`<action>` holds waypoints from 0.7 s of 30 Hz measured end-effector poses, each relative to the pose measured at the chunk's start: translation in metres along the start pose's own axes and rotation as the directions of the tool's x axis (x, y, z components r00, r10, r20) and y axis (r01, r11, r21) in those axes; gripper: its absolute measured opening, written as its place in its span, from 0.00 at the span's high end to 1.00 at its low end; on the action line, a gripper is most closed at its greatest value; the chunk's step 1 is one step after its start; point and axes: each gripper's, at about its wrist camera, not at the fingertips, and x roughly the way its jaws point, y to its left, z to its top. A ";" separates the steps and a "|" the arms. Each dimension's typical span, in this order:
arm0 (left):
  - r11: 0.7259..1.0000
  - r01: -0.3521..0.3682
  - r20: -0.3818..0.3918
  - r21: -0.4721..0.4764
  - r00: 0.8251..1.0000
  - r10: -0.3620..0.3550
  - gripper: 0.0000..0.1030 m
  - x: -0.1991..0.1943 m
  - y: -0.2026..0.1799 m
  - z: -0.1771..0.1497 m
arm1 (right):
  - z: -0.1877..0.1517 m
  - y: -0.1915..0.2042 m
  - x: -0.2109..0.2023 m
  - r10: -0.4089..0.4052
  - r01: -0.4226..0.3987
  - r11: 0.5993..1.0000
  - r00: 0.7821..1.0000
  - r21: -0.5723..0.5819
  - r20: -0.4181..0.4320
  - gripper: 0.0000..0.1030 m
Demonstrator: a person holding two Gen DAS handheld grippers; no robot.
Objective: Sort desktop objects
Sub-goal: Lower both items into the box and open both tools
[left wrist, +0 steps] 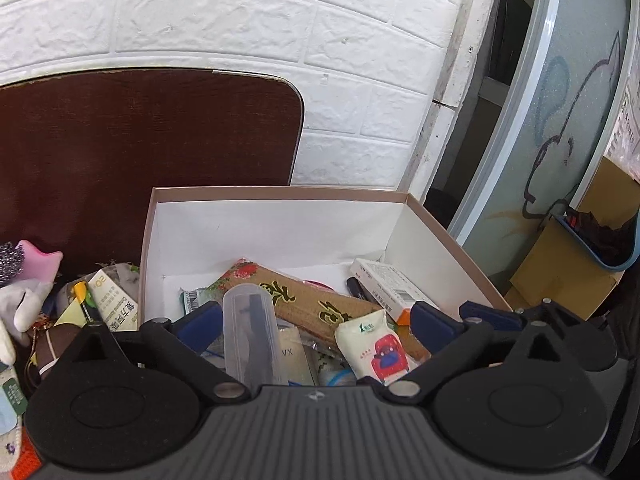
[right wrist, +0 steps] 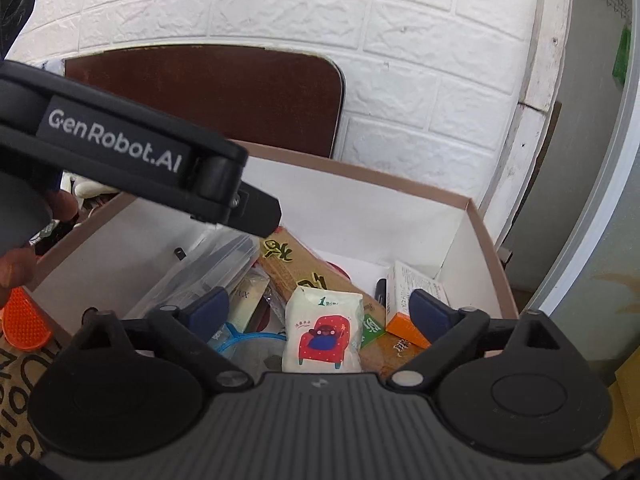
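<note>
Both hand-held grippers poised over the cardboard box [left wrist: 440, 236], already partly filled. Inside: a clear plastic case [left wrist: 250, 336] lying lengthwise toward the left wrist camera, long axis running away from it, sitting between the spread fingers of the left hand-held gripper [left wrist: 316, 320] but apparently untouched by either blue pad. Left jaws wide apart, nothing clamped. Right hand-held gripper [right wrist: 320, 312] likewise spread wide and empty, hanging above a white tissue pack with a red armchair print [right wrist: 324, 336], which lies just ahead of and between its fingers, long axis roughly along the line of reach. Beside the pack: a brown patterned pouch [right wrist: 304, 268], a white-and-orange carton [right wrist: 412, 300] toward the far right corner, a dark marker [right wrist: 381, 290] next to it.

Remaining unsorted clutter heaped on the desk [left wrist: 120, 152] left of the box, visible in the left wrist view: a small carton [left wrist: 114, 300], a pink item [left wrist: 42, 260], white fabric. Left hand-held gripper clearly the nearer one to that pile; likely next a swing leftward out of the box, jaws kept wide.
</note>
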 end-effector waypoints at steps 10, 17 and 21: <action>0.999 -0.028 0.050 0.029 0.998 0.026 0.00 -0.041 -0.020 -0.019 | 0.003 0.009 -0.038 0.012 -0.014 0.999 0.999 0.041 0.049 0.08; 0.997 -0.053 0.074 0.055 0.996 0.049 0.00 -0.072 -0.033 -0.034 | -0.005 0.019 -0.075 0.024 -0.029 0.998 0.996 0.062 0.088 0.07; 0.996 -0.069 0.095 0.050 0.993 0.064 0.00 -0.094 -0.036 -0.045 | -0.009 0.027 -0.095 0.036 -0.045 0.996 0.993 0.077 0.115 0.07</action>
